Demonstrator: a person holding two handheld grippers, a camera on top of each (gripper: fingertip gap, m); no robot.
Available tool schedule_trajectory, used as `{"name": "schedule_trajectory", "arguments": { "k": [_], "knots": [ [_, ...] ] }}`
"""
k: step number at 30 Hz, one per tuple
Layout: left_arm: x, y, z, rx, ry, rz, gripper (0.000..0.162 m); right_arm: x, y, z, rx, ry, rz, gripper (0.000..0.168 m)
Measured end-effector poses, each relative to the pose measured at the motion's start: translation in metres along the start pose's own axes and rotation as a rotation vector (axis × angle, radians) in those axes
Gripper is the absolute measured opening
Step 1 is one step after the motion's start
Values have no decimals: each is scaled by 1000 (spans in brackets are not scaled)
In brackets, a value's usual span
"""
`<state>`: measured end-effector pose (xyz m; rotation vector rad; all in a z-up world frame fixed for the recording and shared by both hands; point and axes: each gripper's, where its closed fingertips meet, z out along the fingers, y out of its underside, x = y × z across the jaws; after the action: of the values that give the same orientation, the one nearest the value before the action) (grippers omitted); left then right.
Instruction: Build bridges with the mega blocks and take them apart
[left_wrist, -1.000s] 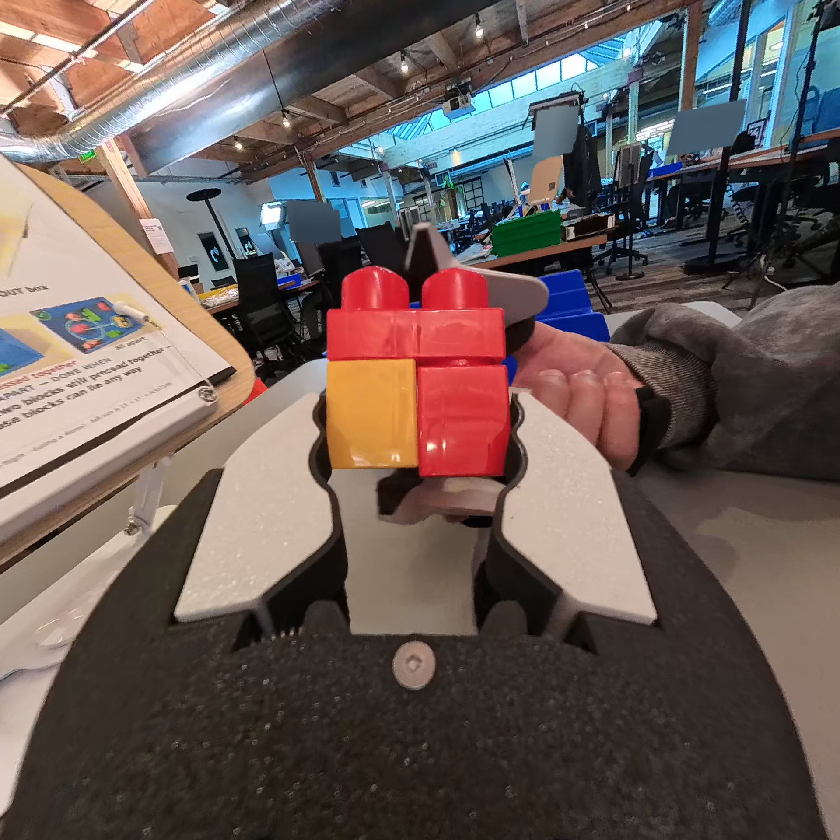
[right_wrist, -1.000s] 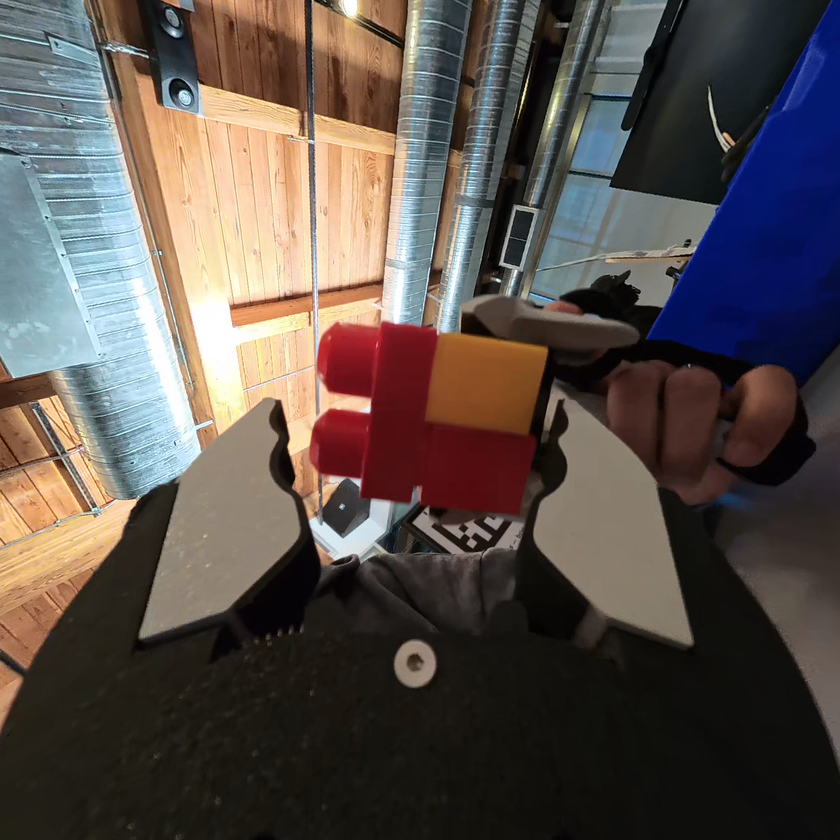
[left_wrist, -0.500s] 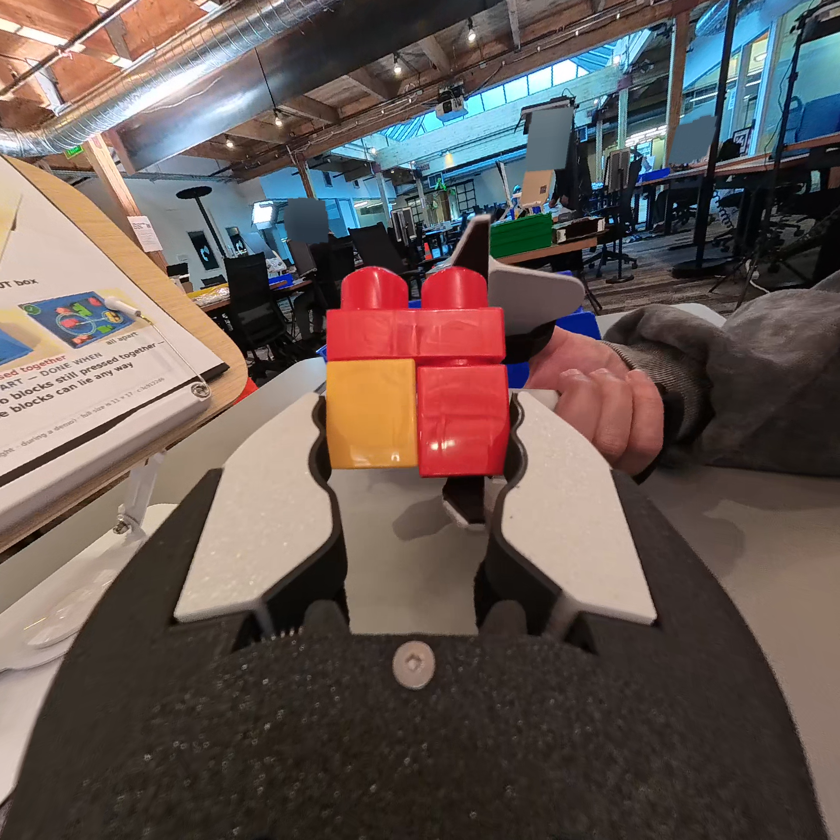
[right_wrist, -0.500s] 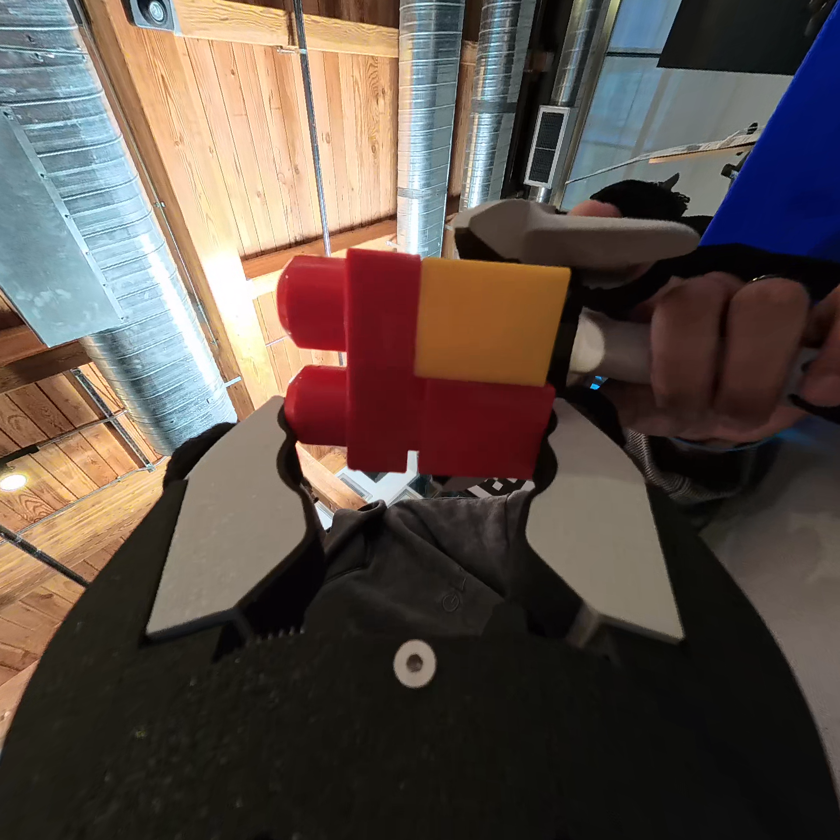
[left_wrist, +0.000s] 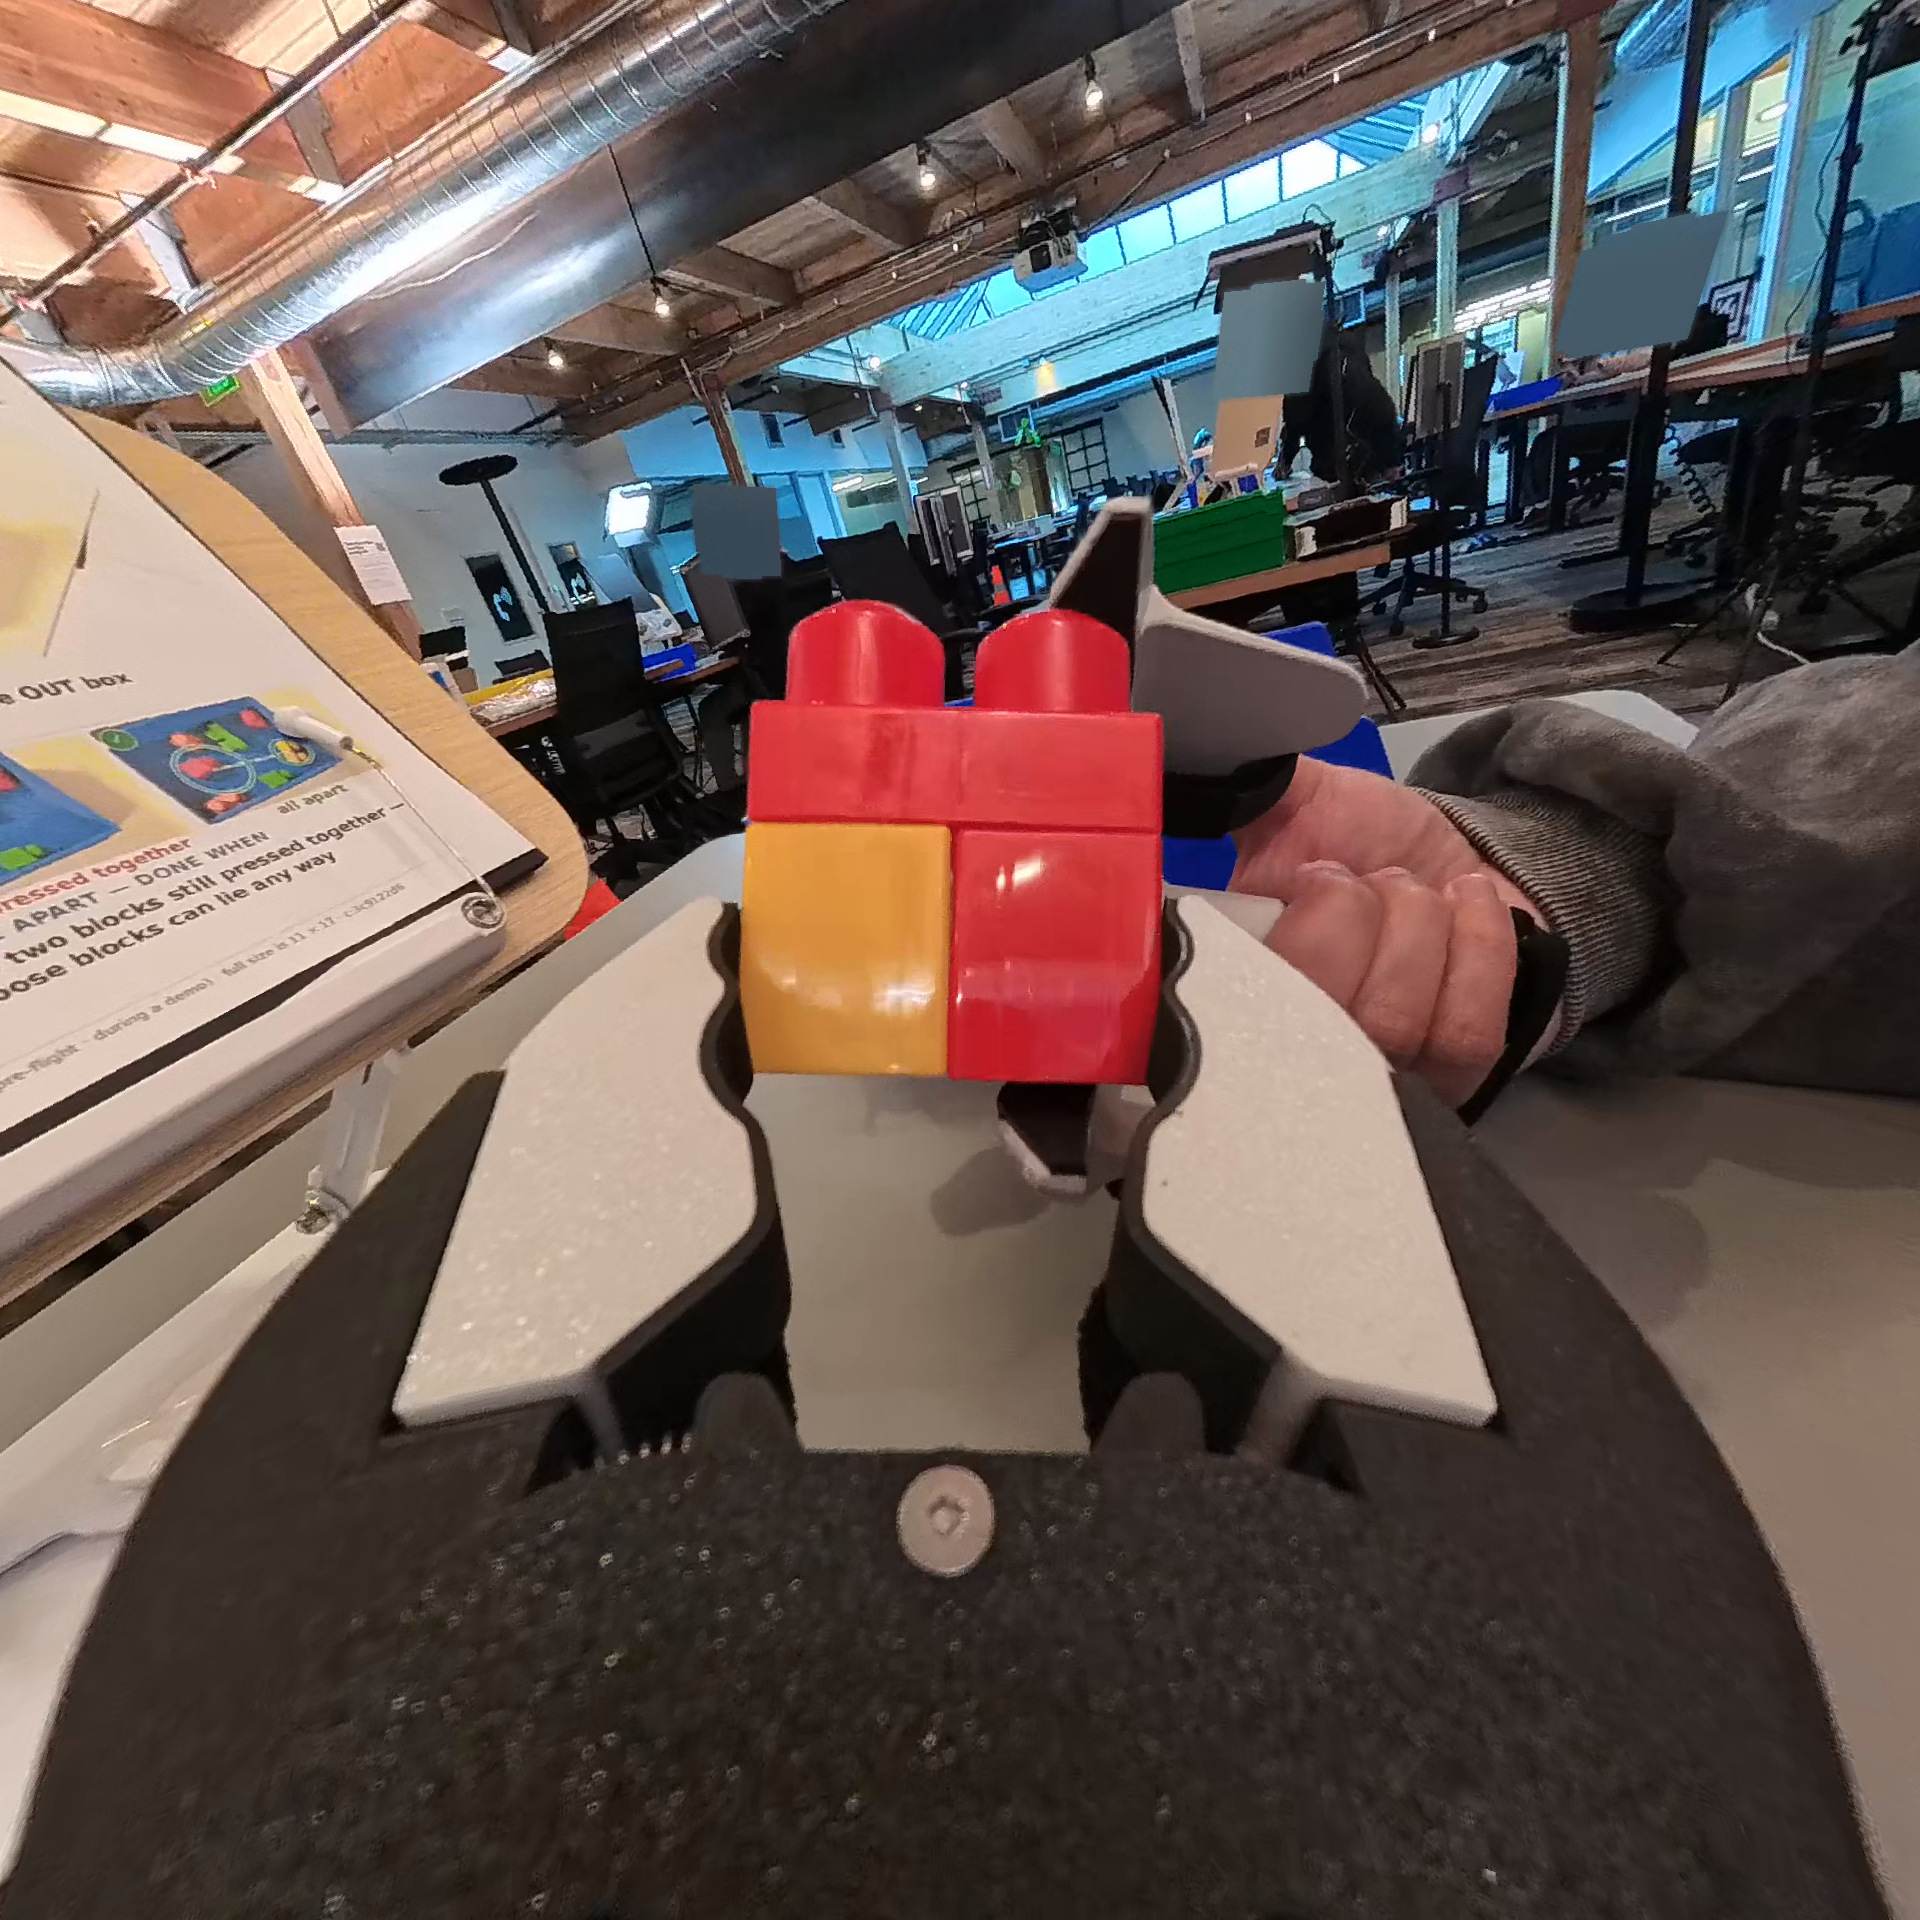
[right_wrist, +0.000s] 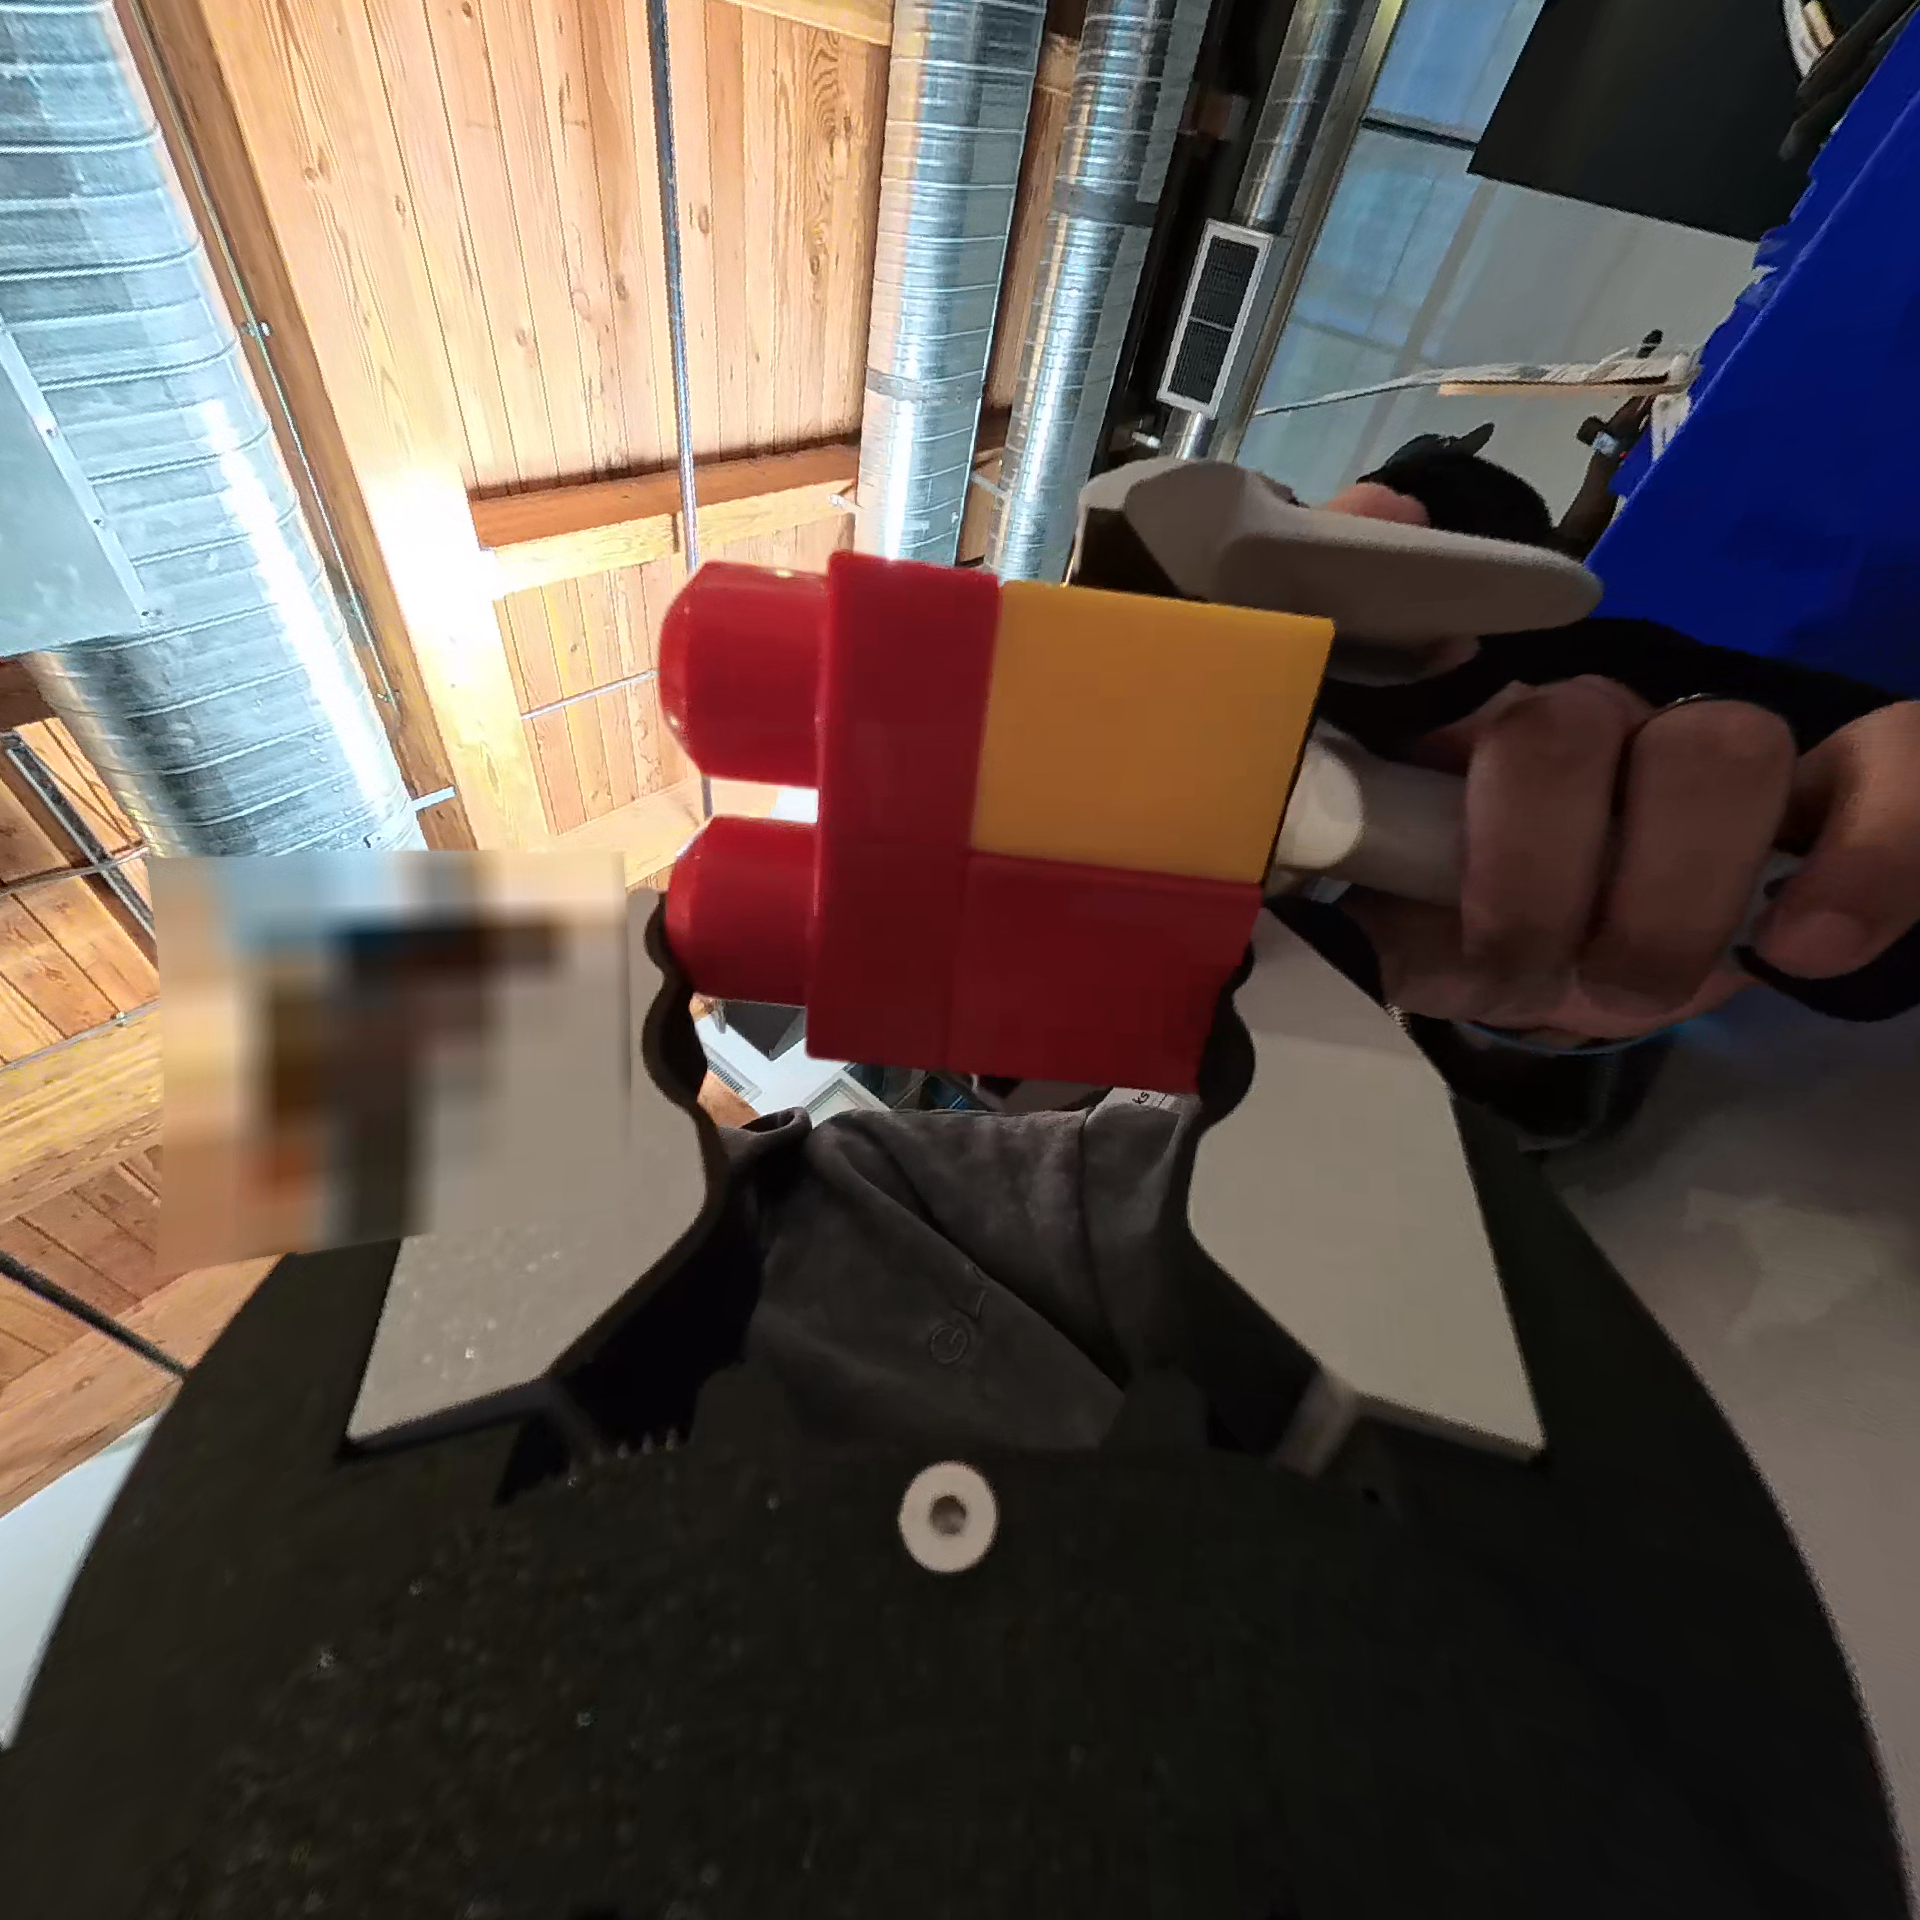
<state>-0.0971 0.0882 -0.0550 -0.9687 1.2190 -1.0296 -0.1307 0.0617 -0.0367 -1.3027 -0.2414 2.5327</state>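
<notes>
A small block stack shows in the left wrist view: a yellow block (left_wrist: 847, 945) and a red block (left_wrist: 1049, 945) side by side, with a red two-stud block (left_wrist: 951, 764) pressed across their tops. My left gripper (left_wrist: 951, 966) is shut on the two lower blocks and holds the stack above the table. My right gripper (right_wrist: 945, 987) is open. Its fingers straddle the stack from stud (right_wrist: 738, 904) to the red lower block (right_wrist: 1101, 966), close to or touching both. In the left wrist view its fingers (left_wrist: 1236, 675) stand above and below the stack's right side.
A tilted instruction board (left_wrist: 208, 831) on a stand is at the left. The grey table (left_wrist: 1662, 1247) lies below. A person's hand (left_wrist: 1392, 935) and grey sleeve hold my right gripper. A blue bin (left_wrist: 1340, 738) is behind it. The right wrist view faces ceiling ducts (right_wrist: 935, 260). The grippers are tip to tip, or close to it.
My right gripper has moved in until the stack sits between its fingers, with no change in opening. My left gripper has kept its hold and barely moved.
</notes>
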Motion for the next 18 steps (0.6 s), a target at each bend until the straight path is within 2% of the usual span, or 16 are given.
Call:
{"name": "schedule_trajectory", "arguments": {
  "k": [12, 18],
  "knots": [
    [2, -1, -1, 4, 0, 4, 75, -2, 2, 1, -13, -15, 32, 97],
    [-8, 5, -5, -27, -74, 63, 74, 9, -12, -4, 105, 123, -39, 97]
  ]
}}
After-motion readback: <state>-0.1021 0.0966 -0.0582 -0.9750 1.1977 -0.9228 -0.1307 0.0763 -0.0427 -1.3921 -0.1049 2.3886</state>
